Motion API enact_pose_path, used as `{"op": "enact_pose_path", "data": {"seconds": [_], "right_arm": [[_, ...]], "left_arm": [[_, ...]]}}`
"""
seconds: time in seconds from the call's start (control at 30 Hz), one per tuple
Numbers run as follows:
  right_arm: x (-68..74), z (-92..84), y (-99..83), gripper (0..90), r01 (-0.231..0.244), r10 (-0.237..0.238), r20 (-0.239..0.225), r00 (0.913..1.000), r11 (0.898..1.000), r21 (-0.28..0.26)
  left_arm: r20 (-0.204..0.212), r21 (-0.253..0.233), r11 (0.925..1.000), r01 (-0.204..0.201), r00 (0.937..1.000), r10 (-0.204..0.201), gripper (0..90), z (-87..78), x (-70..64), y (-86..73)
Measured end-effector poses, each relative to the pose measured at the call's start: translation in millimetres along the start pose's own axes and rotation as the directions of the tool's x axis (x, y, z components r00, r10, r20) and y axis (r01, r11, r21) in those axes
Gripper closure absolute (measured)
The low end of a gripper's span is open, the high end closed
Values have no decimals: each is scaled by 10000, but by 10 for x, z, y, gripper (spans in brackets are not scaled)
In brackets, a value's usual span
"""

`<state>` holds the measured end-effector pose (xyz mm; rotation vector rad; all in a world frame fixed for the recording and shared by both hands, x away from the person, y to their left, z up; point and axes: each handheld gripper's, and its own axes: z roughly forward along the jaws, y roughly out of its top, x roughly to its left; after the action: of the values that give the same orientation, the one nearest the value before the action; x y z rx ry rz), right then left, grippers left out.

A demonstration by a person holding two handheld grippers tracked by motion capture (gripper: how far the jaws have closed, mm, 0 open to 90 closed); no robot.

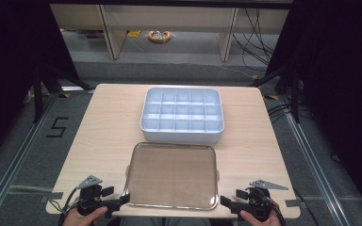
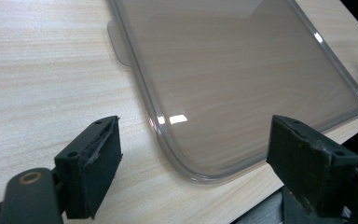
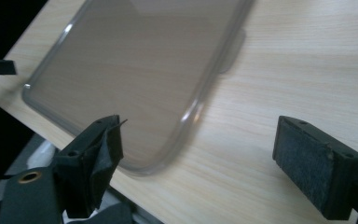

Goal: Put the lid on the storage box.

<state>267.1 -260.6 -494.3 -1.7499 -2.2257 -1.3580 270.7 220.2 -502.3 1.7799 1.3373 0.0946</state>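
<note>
Low at the table's near edge, left gripper [image 1: 122, 200] and right gripper [image 1: 225, 202] flank the clear lid [image 1: 172, 175], fingers wide apart, empty.

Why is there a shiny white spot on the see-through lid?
Left gripper view: a lamp's glare glints off the clear lid near its rounded corner. Right gripper view: the lid's far end looks blurry. High view: the lid shows dull, without glare.
</note>
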Motion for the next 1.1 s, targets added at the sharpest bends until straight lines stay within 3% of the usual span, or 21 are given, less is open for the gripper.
{"op": "enact_pose_path", "data": {"seconds": [0.07,0.1,0.17,0.23,0.3,0.43,0.5,0.57,0.6,0.67,0.7,0.73,0.93,0.97,1.0,1.03,1.07,1.1], "right_arm": [[8,24,4,171,-36,36,8,10000,10000,-91],[3,58,17,173,246,-247,-58,9997,9997,-50],[29,104,26,182,174,-175,-178,9997,9998,-63],[58,129,34,185,113,-110,-169,9998,9998,166],[66,166,44,187,366,-360,-369,9987,9992,148],[87,209,78,194,349,-347,-324,9989,9994,67],[116,217,84,194,-23,30,-454,9990,9999,161],[99,241,95,198,230,-223,-494,9985,9996,133],[122,254,94,200,-9,15,-345,9994,9998,180],[112,272,103,202,63,-56,-417,9991,9998,172],[102,289,107,204,192,-186,-414,9990,9997,134],[136,293,112,205,-219,230,-411,9989,9994,260],[145,364,152,207,-374,387,-354,9986,9987,358],[123,384,157,208,-110,121,-405,9991,9996,270],[123,384,157,208,-110,121,-405,9991,9996,270],[134,388,163,208,-224,234,-330,9992,9993,311],[135,404,173,211,-260,271,-291,9992,9990,375],[110,422,185,214,4,5,-295,9996,9995,315]], "left_arm": [[25,103,9999,-61,10000,61,189,2,-2,3],[-16,30,10000,11,10000,-11,196,19,-18,3],[-42,134,9997,-192,9998,193,213,41,-32,7],[-25,86,9999,-134,9999,134,226,98,-61,8],[-48,48,9999,-96,9999,96,242,106,-63,14],[-257,8,9998,-181,9995,181,276,131,-45,54],[-284,2,9999,-140,9995,140,284,147,-43,58],[-133,-33,9996,-283,9995,283,294,198,-28,92],[-136,-5,9996,-269,9995,269,299,214,-29,102],[-179,103,9996,-281,9994,282,312,220,-22,109],[-355,172,9998,-67,9993,73,315,238,-17,118],[-321,136,9999,-43,9995,47,318,253,-8,119],[-396,205,9998,-33,9992,41,337,321,-6,141],[-396,205,9998,-33,9992,41,340,321,-6,141],[-348,561,9984,106,9994,-86,340,316,-18,134],[-314,588,9980,241,9993,-223,342,337,-29,127],[-389,611,9980,146,9992,-122,335,340,-41,123],[-506,564,9984,106,9987,-77,333,352,-64,125]]}}
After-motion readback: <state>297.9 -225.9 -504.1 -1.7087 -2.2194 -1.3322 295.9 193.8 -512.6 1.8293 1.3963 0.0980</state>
